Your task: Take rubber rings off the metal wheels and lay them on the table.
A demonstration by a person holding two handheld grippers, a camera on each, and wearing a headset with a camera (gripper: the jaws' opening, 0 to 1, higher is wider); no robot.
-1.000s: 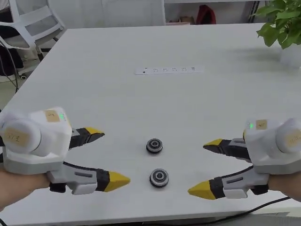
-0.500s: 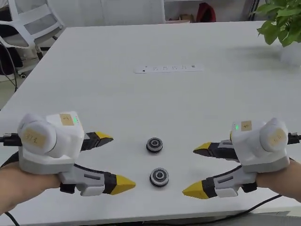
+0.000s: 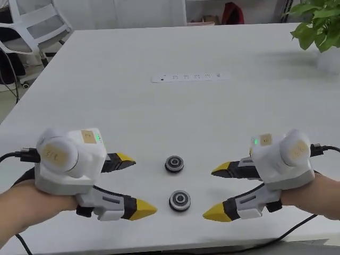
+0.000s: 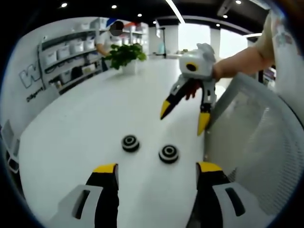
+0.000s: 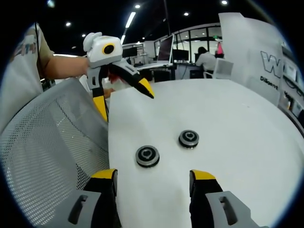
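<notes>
Two small metal wheels with black rubber rings lie flat on the white table: the far wheel [image 3: 174, 164] [image 4: 130, 143] [image 5: 189, 138] and the near wheel [image 3: 180, 200] [image 4: 168, 153] [image 5: 147, 156] by the front edge. My left gripper [image 3: 142, 183] [image 4: 157, 167] [image 5: 126, 103] is open, just left of the wheels, with nothing between its yellow tips. On the other side, my right gripper [image 3: 210, 192] [image 5: 154, 174] [image 4: 183, 122] stands open and points back at them. Neither gripper touches a wheel.
A white power strip [image 3: 190, 78] lies mid-table, farther back. A potted plant [image 3: 316, 26] stands at the far right corner and an office chair [image 3: 32, 24] at the far left. A mesh chair back [image 4: 256, 137] [image 5: 52, 137] stands beyond the table's front edge.
Both grippers have moved inward toward the wheels, narrowing the gap between them. The wheels have not moved.
</notes>
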